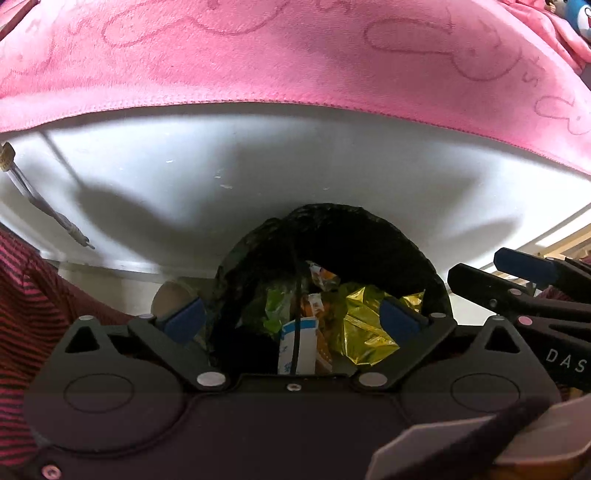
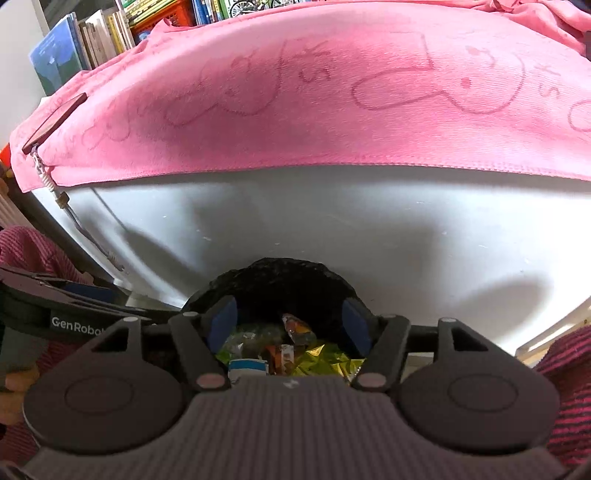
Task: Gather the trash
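Bright overhead light; soft shadows on white panel (image 1: 258,166); fisheye bends edges; slight blur

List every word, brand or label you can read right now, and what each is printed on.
"DAS": black body of the right tongs, cut off at the frame edge.
"GenRobo": black body of the left tongs, rest hidden.
Blue-and-white wrapper in the black bin bag: print too blurred.
Book spines: too small.
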Available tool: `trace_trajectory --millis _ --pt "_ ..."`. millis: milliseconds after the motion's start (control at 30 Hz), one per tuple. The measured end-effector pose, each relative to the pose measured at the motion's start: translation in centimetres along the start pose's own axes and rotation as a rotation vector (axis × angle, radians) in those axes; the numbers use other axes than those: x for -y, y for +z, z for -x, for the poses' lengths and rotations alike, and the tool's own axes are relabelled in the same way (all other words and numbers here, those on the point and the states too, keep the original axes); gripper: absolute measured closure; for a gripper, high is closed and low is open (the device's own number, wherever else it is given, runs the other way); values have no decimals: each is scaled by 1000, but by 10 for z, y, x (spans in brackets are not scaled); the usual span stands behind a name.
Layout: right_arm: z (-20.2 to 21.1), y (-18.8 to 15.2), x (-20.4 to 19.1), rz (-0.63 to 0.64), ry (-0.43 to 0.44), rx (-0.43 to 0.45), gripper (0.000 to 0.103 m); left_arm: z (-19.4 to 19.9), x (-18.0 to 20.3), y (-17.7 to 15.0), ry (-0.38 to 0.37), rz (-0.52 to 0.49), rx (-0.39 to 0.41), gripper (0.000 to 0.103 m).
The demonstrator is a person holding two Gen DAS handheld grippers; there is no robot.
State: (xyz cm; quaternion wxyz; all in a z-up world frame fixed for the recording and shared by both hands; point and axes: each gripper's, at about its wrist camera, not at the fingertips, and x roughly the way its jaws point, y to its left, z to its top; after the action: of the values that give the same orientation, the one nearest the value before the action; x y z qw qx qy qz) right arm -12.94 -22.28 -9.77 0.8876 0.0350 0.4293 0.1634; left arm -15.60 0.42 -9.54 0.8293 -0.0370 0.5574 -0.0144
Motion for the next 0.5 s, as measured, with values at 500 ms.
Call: trace_trajectory --millis 500 --pt "0 1 -5 -5 -15 2 26 0 0 0 -9 -2 24 2"
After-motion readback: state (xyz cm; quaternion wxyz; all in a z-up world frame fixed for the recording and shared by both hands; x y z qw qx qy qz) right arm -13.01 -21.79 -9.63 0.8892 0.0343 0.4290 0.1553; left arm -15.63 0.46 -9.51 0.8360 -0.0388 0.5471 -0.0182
